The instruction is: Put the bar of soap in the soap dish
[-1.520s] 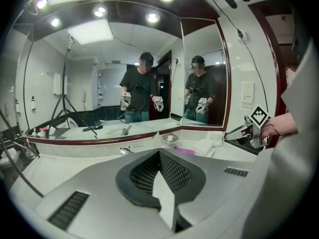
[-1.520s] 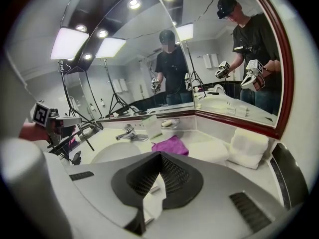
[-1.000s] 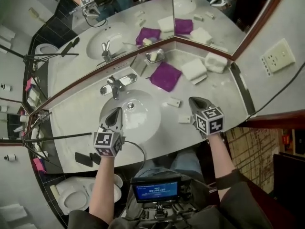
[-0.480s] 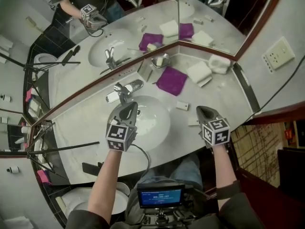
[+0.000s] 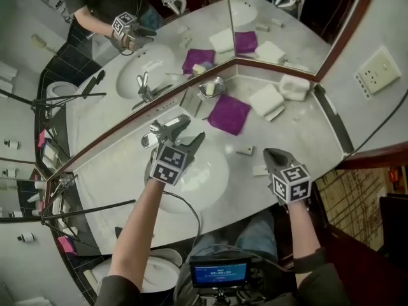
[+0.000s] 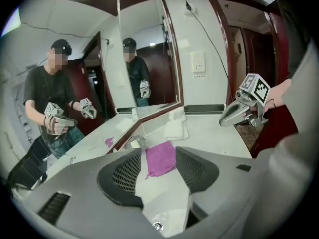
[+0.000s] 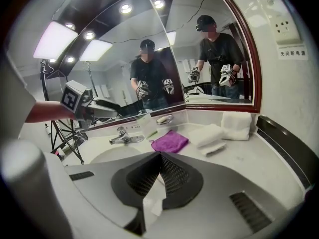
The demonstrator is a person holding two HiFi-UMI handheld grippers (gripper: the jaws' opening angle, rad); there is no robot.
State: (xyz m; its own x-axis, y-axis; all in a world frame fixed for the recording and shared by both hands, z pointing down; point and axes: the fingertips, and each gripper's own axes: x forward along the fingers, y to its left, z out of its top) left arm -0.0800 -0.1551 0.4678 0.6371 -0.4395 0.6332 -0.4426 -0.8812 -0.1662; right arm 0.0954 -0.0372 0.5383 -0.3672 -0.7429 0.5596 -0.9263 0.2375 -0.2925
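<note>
A metal soap dish (image 5: 215,85) stands in the back corner of the counter under the mirror, with a pale bar of soap (image 5: 206,91) lying in it; the right gripper view shows the same dish (image 7: 171,117) and bar (image 7: 161,119). My left gripper (image 5: 189,133) hovers over the far side of the basin beside the tap. Its jaws have just been opening and nothing is between them; the purple cloth (image 6: 160,158) shows through the gap. My right gripper (image 5: 268,152) stands shut and empty above the counter's front right. Two small white wrapped packets (image 5: 244,150) lie near it.
A chrome tap (image 5: 162,131) stands behind the white basin (image 5: 204,174). The purple cloth (image 5: 228,113) lies in front of the dish, folded white towels (image 5: 268,99) to its right. Mirrors line the back and corner. A tripod (image 5: 70,183) stands at the left.
My left gripper has moved away from me across the basin toward the tap and cloth, rolled, and gone from shut to open. The right gripper has stayed where it was.
</note>
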